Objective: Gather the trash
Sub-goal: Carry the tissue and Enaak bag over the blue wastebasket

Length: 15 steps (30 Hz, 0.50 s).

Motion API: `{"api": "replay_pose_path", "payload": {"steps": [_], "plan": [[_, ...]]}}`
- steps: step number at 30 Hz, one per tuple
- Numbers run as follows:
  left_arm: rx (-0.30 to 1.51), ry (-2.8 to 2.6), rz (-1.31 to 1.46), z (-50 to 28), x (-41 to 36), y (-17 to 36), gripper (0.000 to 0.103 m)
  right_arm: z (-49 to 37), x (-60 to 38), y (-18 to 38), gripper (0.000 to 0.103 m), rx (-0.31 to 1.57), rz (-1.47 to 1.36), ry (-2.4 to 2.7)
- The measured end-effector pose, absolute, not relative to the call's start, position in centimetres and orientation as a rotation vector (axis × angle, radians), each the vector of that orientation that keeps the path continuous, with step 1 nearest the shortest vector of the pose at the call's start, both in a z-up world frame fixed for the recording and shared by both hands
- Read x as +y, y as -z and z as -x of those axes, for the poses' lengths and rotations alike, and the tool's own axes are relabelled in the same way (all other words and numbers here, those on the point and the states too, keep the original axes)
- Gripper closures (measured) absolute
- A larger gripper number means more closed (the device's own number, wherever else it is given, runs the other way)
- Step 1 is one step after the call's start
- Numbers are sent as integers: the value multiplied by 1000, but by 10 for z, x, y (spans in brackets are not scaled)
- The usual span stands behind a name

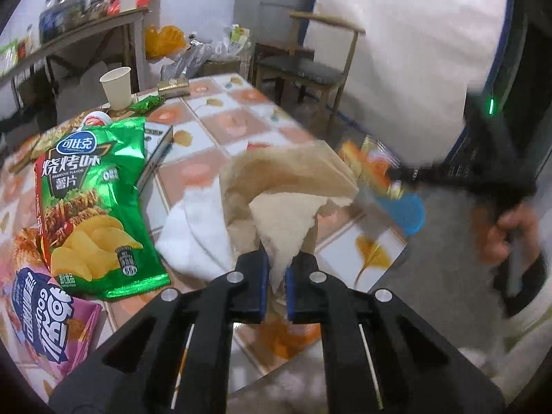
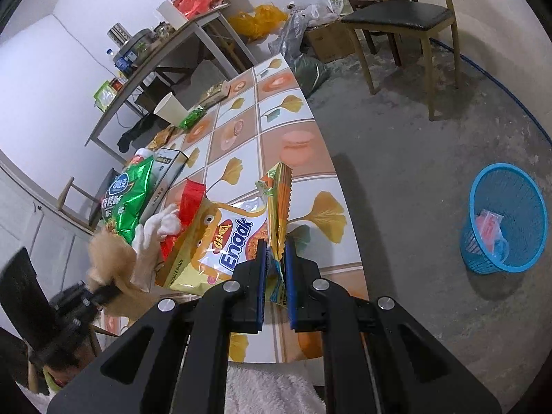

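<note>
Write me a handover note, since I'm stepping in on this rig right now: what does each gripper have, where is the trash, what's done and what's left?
Left gripper: shut on a crumpled brown paper napkin, lifted off the tiled table.
Right gripper: shut on the corner of a yellow Enaak noodle snack packet at the table's near edge.
Blue plastic mesh basket: on the floor to the right of the table, with a reddish wrapper already inside.
Left on the table: green crisp bag, purple snack bag, white tissue, white paper cup, small green wrapper.
Next, probably: drop both held pieces in the basket, then clear the rest.
</note>
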<state>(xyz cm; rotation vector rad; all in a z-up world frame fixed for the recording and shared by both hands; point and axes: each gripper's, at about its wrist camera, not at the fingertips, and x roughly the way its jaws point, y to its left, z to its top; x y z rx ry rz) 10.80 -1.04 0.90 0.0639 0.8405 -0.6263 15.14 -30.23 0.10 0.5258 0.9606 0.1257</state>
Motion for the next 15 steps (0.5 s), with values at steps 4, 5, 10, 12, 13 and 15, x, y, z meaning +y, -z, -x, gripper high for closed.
{"api": "replay_pose_path", "payload": {"steps": [4, 5, 10, 12, 13, 15], "plan": [[827, 680, 108, -121, 4, -31, 97, -147, -304, -3, 93, 948, -538, -139], [824, 689, 147, -125, 8, -35, 97, -145, -305, -4, 93, 946, -538, -141], [809, 744, 346, -139, 24, -50, 97, -139, -311, -8, 93, 924, -556, -141], [801, 767, 378, -142, 22, -56, 97, -135, -316, -11, 93, 908, -568, -140], [798, 774, 381, -142, 20, -59, 97, -133, -319, -11, 93, 903, -571, -138], [794, 790, 378, -141, 12, -63, 97, -128, -327, -13, 93, 889, -579, -127]]}}
